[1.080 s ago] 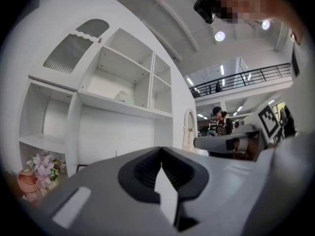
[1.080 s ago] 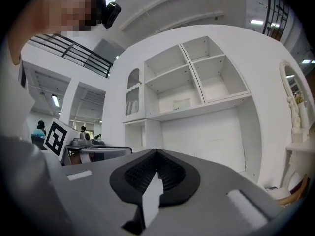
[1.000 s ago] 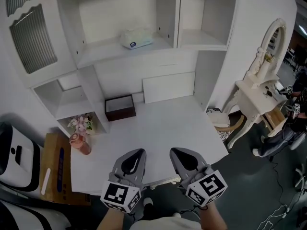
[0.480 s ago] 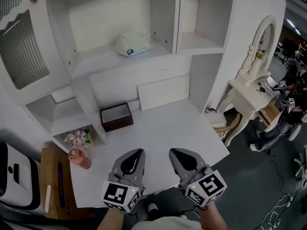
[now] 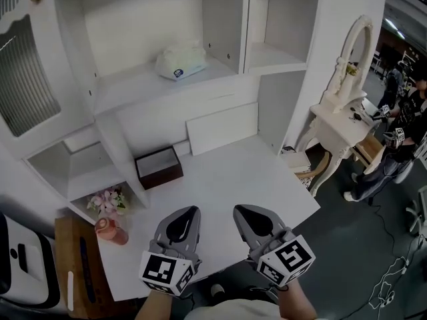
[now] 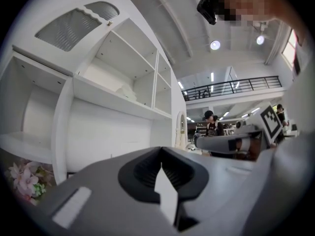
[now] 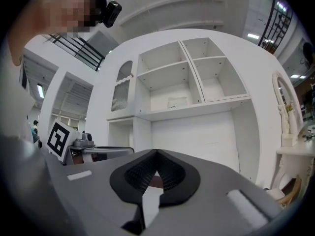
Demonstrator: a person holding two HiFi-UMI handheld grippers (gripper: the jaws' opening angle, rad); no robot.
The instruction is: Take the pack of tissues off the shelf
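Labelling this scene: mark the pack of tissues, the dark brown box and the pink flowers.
pack of tissues (image 5: 179, 61), head view, middle of its top.
dark brown box (image 5: 162, 177), head view, its front wall.
pink flowers (image 5: 107, 202), head view, centre of the bunch.

A dark box (image 5: 159, 167) sits on the desk (image 5: 233, 185); pink flowers (image 5: 107, 202) stand left of it.

Nothing can be read. The pack of tissues (image 5: 180, 61) on the shelf (image 5: 133, 85) bears a small blue label, too small and blurred to make out.
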